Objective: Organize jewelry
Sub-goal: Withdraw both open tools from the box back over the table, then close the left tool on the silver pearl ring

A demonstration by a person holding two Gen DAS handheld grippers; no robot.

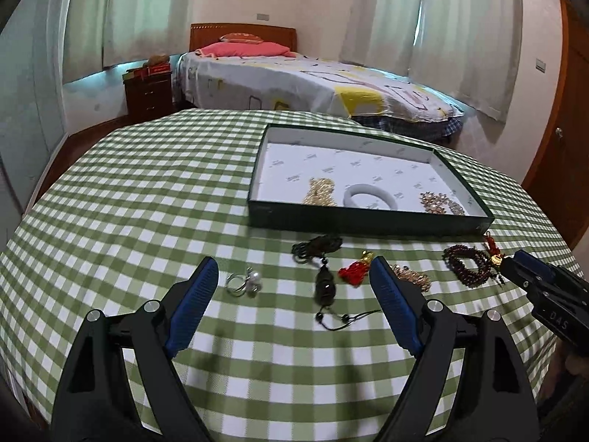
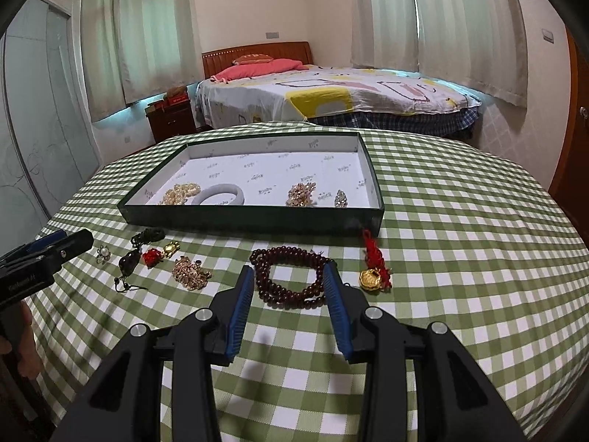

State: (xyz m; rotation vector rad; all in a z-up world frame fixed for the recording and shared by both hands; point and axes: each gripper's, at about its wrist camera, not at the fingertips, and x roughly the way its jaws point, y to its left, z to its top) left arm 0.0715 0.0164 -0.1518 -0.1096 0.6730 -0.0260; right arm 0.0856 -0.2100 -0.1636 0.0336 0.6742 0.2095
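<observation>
Checked tablecloth [image 2: 460,221]; right gripper [image 2: 291,287] fingers spread astride bead bracelet [image 2: 291,283].

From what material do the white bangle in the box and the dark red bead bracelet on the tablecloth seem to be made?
The white bangle looks like polished stone, maybe jade, or glass: thick, smooth and milky, with a soft sheen. The dark red bead bracelet looks like lacquered wood or dark stone: small, round, glossy, reddish-brown beads in several loops. The pictures cannot settle either material.
</observation>
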